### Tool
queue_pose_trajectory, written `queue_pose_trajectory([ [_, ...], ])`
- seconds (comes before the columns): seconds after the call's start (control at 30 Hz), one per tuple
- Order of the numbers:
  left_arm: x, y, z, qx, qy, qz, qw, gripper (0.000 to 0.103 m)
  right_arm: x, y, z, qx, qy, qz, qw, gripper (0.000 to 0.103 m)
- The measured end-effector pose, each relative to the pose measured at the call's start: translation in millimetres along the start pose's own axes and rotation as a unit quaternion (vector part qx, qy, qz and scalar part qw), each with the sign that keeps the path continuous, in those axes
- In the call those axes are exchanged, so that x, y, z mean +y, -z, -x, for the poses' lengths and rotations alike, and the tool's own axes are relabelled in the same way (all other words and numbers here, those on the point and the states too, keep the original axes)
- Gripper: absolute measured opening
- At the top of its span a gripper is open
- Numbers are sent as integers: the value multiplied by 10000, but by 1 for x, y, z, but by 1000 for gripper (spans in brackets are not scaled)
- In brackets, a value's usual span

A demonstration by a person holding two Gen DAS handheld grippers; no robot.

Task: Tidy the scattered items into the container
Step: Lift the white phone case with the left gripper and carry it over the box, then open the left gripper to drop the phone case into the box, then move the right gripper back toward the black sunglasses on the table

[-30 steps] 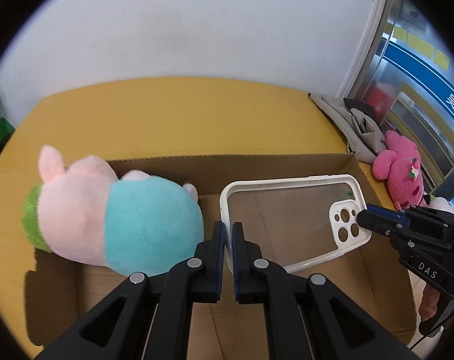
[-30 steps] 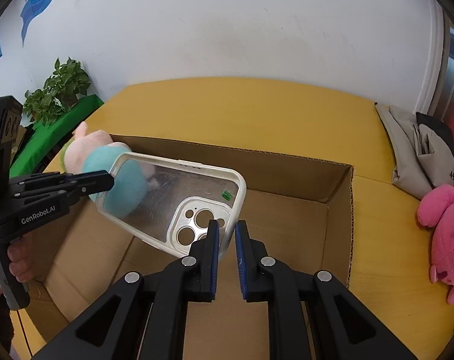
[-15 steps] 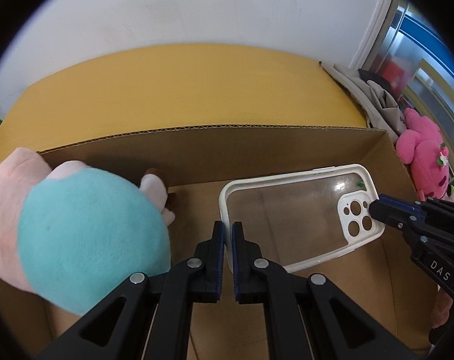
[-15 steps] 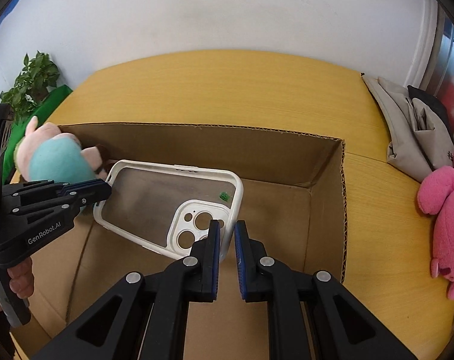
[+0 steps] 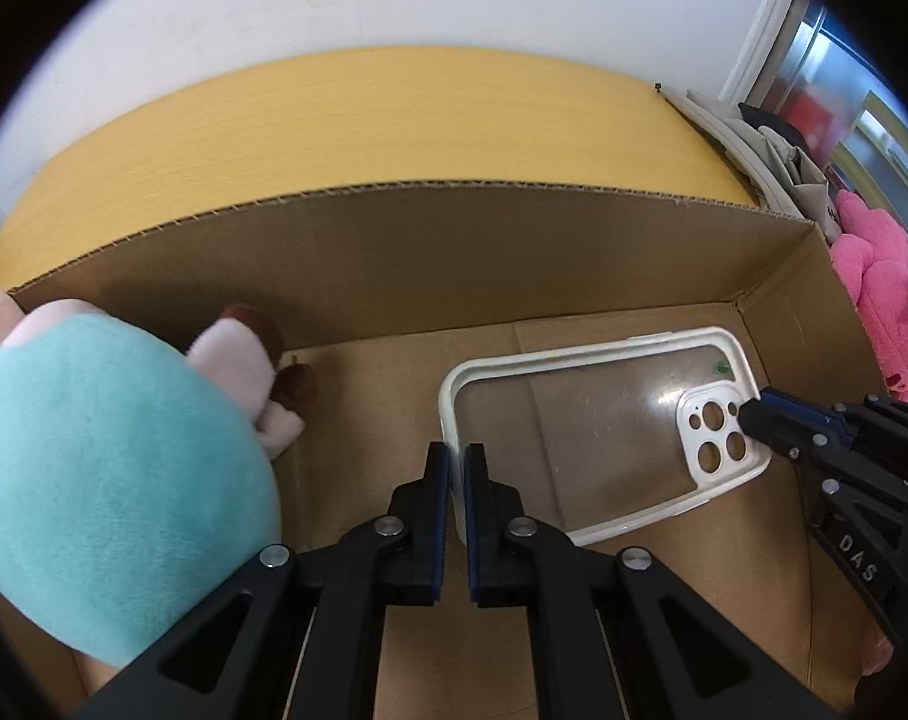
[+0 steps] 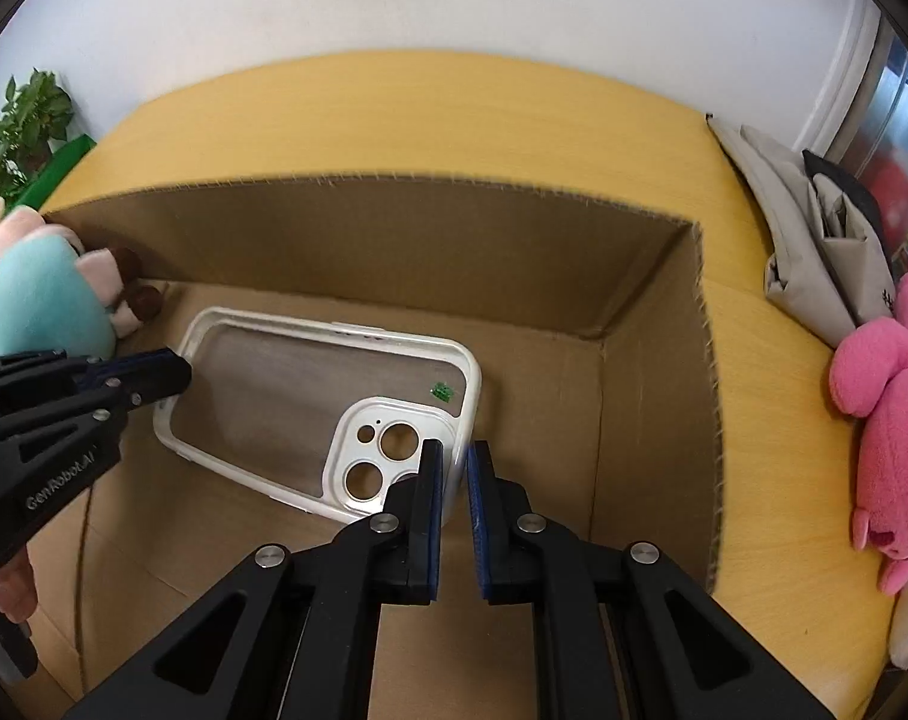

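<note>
A clear phone case point(image 5: 598, 420) with a white rim is held low inside the open cardboard box point(image 5: 454, 252). My left gripper point(image 5: 457, 468) is shut on the case's plain end. My right gripper point(image 6: 454, 471) has its jaws slightly apart around the rim at the camera-hole end of the case point(image 6: 310, 396); the gap looks a little wider than the rim. A teal and pink plush toy point(image 5: 94, 468) lies in the box's left part, also seen in the right wrist view point(image 6: 40, 300).
A pink plush toy point(image 6: 886, 420) and a grey pouch point(image 6: 814, 228) lie on the yellow table point(image 6: 394, 114) to the right of the box. A green plant point(image 6: 22, 126) stands at the far left. The box walls point(image 6: 652, 276) surround both grippers.
Both grippers moved the case down and forward, deeper into the box. The right gripper's jaws have parted slightly at the case's rim.
</note>
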State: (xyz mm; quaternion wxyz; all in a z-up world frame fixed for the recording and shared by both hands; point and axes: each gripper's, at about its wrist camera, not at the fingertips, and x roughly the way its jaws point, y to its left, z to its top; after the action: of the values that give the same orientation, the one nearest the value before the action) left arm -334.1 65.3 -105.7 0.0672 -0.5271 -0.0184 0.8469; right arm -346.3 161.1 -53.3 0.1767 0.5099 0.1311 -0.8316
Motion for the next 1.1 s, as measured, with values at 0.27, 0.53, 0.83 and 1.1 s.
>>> queue_pose_trajectory([
  [0.27,1,2,0,-47,-72,-83,9999,6,6,0,-8,52,221,48,9997,9],
  [0.53,-7,3,9,-128,29,-70,9999,31,12,3,-4,8,471,204,9987,34],
  [0.83,0,12,83,-977,-23,-3,9952,50,27,11,63,-746,542,282,9953,93],
  [1.1,29,97,209,-2153,-179,-188,9762,81,57,97,167,-1566,-685,-127,9852,103],
])
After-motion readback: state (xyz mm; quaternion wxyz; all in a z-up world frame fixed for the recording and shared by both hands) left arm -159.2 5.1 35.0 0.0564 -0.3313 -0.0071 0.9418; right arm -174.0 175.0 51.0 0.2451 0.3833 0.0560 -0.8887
